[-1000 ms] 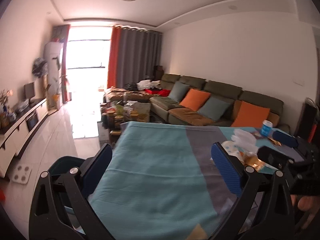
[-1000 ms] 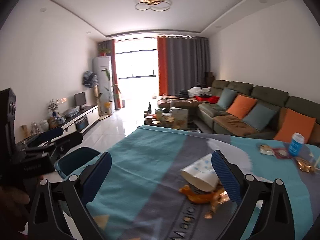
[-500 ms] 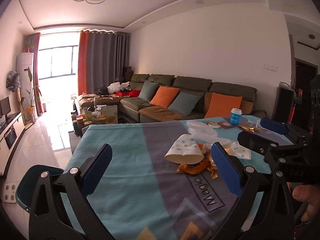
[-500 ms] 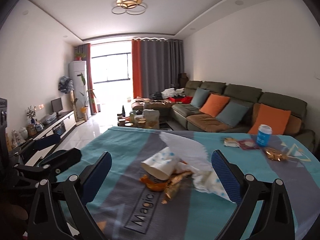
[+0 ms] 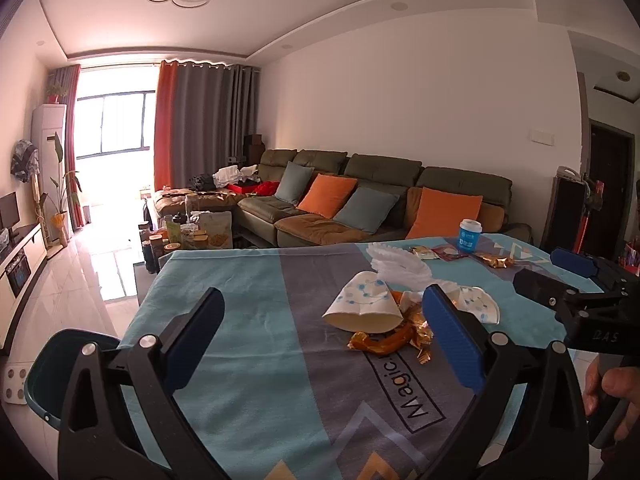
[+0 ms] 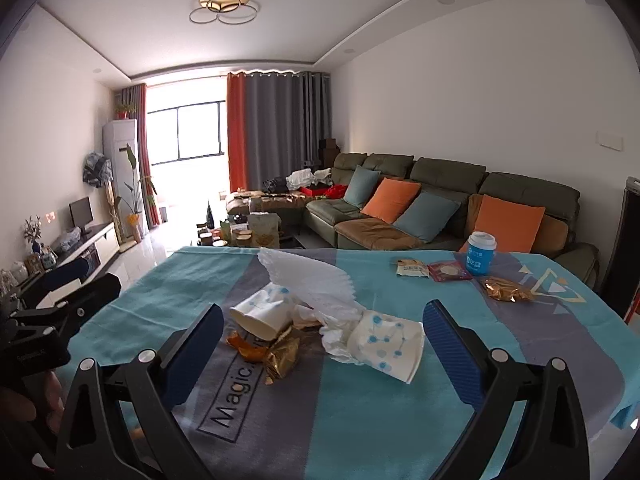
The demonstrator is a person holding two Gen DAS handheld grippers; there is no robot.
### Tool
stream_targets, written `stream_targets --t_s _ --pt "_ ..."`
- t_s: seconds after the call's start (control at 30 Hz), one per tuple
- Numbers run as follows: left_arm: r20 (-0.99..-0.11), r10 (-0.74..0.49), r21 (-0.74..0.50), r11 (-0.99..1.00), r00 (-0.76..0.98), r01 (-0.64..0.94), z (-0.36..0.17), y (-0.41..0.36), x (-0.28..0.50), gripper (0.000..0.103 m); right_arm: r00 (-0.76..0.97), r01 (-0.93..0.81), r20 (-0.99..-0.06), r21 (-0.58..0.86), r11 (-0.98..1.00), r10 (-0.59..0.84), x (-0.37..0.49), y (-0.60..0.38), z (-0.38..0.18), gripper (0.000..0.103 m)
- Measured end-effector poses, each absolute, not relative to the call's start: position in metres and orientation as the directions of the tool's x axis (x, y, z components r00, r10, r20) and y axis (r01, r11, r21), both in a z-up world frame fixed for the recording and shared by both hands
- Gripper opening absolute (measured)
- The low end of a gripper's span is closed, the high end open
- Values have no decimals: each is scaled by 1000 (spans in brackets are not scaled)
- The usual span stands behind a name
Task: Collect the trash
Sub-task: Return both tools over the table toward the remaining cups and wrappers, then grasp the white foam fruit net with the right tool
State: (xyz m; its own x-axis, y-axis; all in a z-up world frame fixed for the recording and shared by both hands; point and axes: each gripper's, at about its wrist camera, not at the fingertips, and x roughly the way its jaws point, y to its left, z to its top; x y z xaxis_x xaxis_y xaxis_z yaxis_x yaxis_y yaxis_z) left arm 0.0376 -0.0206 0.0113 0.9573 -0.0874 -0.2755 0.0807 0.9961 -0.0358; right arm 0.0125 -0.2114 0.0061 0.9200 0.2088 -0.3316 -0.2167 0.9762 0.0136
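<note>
The trash lay in a loose heap near the middle of the table (image 6: 400,420), on the grey band of its teal cloth; 2 crushed paper cups with blue dots lay on their sides, the left cup (image 6: 262,314) beside gold and orange foil wrappers (image 6: 276,354), the right cup (image 6: 390,346) touching a crumpled white tissue (image 6: 312,280) that rose between them; toward the far right corner sat a pale snack packet (image 6: 412,268), a red packet (image 6: 450,271) just beside it, a blue cup with a white lid (image 6: 480,254) standing upright, and another gold wrapper (image 6: 506,289) nearer the right edge; the right gripper (image 6: 322,344) hung over the near edge with its jaws spread wide and nothing between them, the heap lying ahead of the blue pads; the left gripper (image 5: 320,332) was likewise released and empty, pointed at the heap from the near left side; a dark teal bin (image 5: 60,364) stood on the floor off the table's left edge; a green sofa (image 5: 380,192) with orange and blue cushions ran along the far wall.
</note>
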Motion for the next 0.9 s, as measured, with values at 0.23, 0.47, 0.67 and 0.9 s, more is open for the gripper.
stream_targets --t_s 0.23,0.47,0.67,0.9 --pt "-295 -83 -43 996 952 73 6 -13 45 98 906 -228 -370 -17 973 206 34 -205 1 96" --pt "-335 -74 -55 997 939 59 -1 -5 55 98 886 -286 -405 -93 954 226 66 -178 -3 96" --pt "-353 -75 -55 997 933 59 -6 -5 66 98 874 -323 -432 -176 930 222 98 -157 -7 96" --pt "-383 -79 -60 996 920 60 -12 -5 79 98 862 -336 -468 -236 912 197 127 -143 -15 88"
